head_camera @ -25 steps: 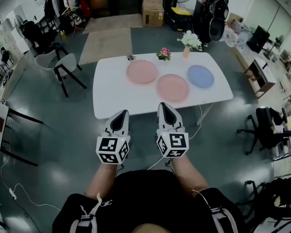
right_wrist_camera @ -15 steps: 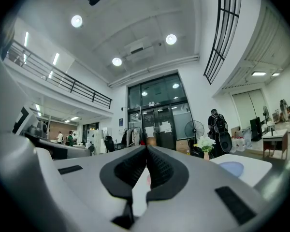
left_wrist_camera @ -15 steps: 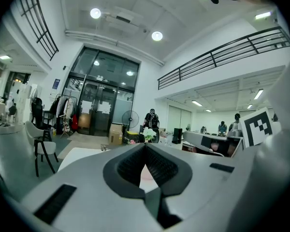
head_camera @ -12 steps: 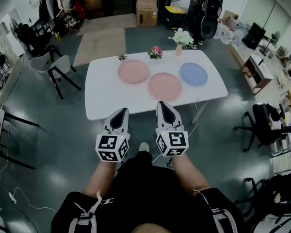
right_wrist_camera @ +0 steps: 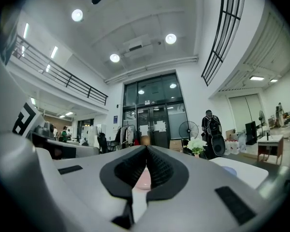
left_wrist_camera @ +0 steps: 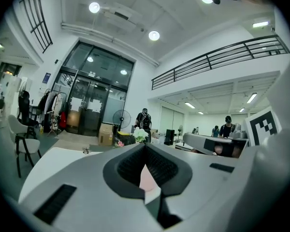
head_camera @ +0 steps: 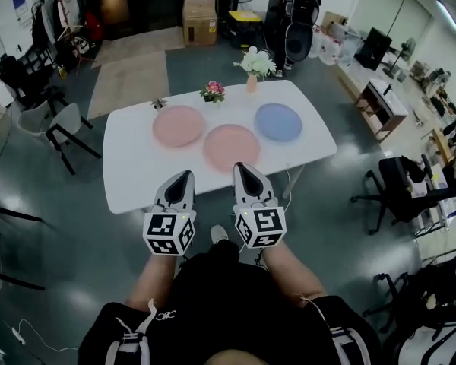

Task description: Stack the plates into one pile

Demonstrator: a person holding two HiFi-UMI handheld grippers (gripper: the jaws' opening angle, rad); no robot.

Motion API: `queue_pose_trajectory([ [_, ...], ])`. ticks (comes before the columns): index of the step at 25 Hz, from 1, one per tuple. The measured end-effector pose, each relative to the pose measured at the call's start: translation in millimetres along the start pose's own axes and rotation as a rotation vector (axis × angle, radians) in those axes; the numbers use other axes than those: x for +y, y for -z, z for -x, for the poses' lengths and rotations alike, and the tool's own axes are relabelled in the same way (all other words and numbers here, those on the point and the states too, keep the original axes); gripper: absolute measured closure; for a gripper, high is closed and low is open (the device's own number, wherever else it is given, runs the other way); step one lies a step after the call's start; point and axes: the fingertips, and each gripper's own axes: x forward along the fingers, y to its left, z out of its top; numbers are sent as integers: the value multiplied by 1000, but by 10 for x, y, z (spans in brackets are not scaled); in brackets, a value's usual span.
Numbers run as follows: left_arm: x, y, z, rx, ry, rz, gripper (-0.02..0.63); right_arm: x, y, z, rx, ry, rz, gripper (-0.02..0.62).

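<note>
Three plates lie apart on a white table (head_camera: 137, 173): a pink plate (head_camera: 178, 125) at the left, a second pink plate (head_camera: 232, 147) in the middle, and a blue plate (head_camera: 278, 122) at the right. My left gripper (head_camera: 184, 176) and right gripper (head_camera: 242, 167) are held side by side at the table's near edge, short of the plates. Both are shut and hold nothing. In the left gripper view the left gripper (left_wrist_camera: 145, 145) points level at the table, as does the right gripper (right_wrist_camera: 146, 148) in its own view; a sliver of pink plate (right_wrist_camera: 144, 178) shows below the tips.
At the table's far edge stand white flowers in a vase (head_camera: 257, 63), a pink flower pot (head_camera: 213, 91) and a tiny plant (head_camera: 158, 103). A chair (head_camera: 61, 124) stands to the left and an office chair (head_camera: 399, 192) to the right. Behind the table stands a person with a backpack (head_camera: 295, 14).
The table has drawn closer in the head view. Both grippers went forward, and their tips now reach its near edge. Their jaws stay shut.
</note>
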Motion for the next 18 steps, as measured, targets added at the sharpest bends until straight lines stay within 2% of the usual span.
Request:
queue_pose_trajectory([
  [6, 284, 30, -868, 30, -25, 22, 594, -551, 178, -795, 43, -9, -27, 578],
  [13, 847, -70, -1978, 63, -69, 50, 594, -1050, 253, -2015, 87, -64, -27, 578],
  [18, 1282, -181, -2697, 49, -116, 69, 594, -1329, 326, -2894, 120, -128, 0, 578],
])
